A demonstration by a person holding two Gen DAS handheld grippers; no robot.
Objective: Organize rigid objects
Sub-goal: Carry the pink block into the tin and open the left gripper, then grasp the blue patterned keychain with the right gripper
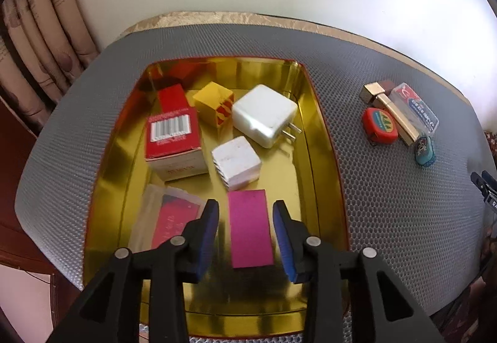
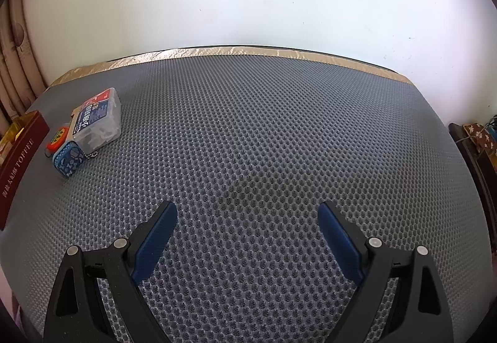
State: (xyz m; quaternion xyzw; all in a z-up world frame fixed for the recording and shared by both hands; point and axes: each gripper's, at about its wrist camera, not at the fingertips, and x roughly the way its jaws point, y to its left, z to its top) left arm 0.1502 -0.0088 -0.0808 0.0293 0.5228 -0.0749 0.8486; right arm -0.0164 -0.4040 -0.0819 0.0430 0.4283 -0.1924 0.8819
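Tin's contents: left view only.

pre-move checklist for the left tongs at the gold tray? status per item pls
1. Left tongs open: ok, jaws apart.
2. Pink card free of the fingers: ok, a gap shows on both sides.
3. Pink card resting on the tray floor: cannot tell, it may hang above it.
4. Right tongs empty: ok, open over the bare grey mat.
5. Items left outside the tray: not ok, tape measure, clear plastic box, gold lighter and blue keychain sit on the mat.
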